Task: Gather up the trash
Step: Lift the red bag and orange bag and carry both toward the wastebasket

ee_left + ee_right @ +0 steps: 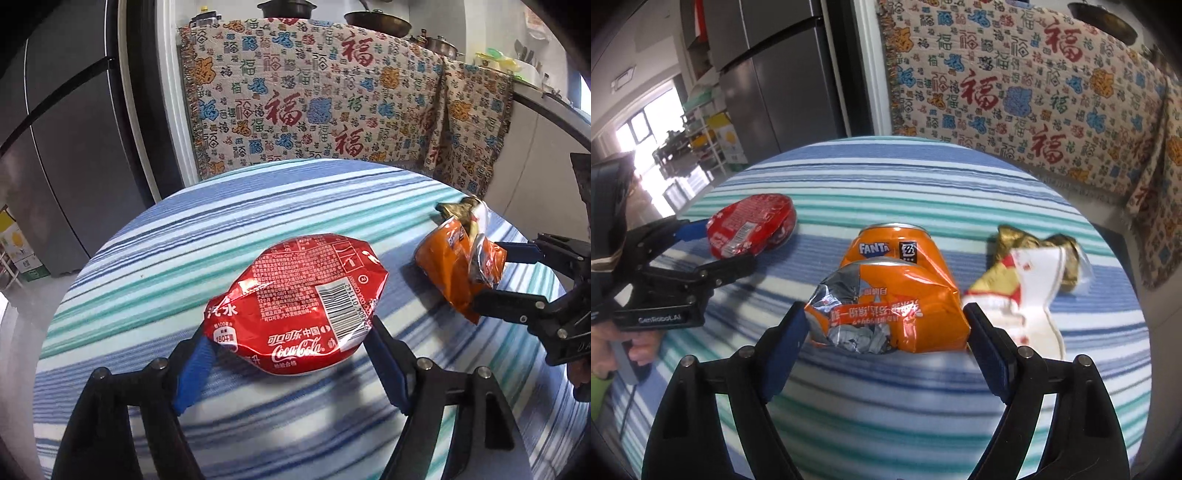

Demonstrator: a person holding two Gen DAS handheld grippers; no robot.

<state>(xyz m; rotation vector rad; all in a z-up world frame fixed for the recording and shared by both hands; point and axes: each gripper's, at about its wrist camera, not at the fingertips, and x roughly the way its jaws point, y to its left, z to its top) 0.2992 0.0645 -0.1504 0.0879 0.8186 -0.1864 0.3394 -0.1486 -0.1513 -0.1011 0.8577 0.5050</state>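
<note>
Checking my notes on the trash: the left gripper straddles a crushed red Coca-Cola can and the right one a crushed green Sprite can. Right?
Not quite. The right gripper straddles a crushed orange Fanta can, as the right wrist view shows. The left gripper does straddle the crushed red Coca-Cola can.

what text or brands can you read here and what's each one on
"Coca-Cola", "可口可乐 中国", "汽水": crushed red can
"FANTA": crushed orange can
"GenRobot.AI": left tool
"福": hanging cloth
Fine print and barcode digits on both cans: too small to read.
</note>
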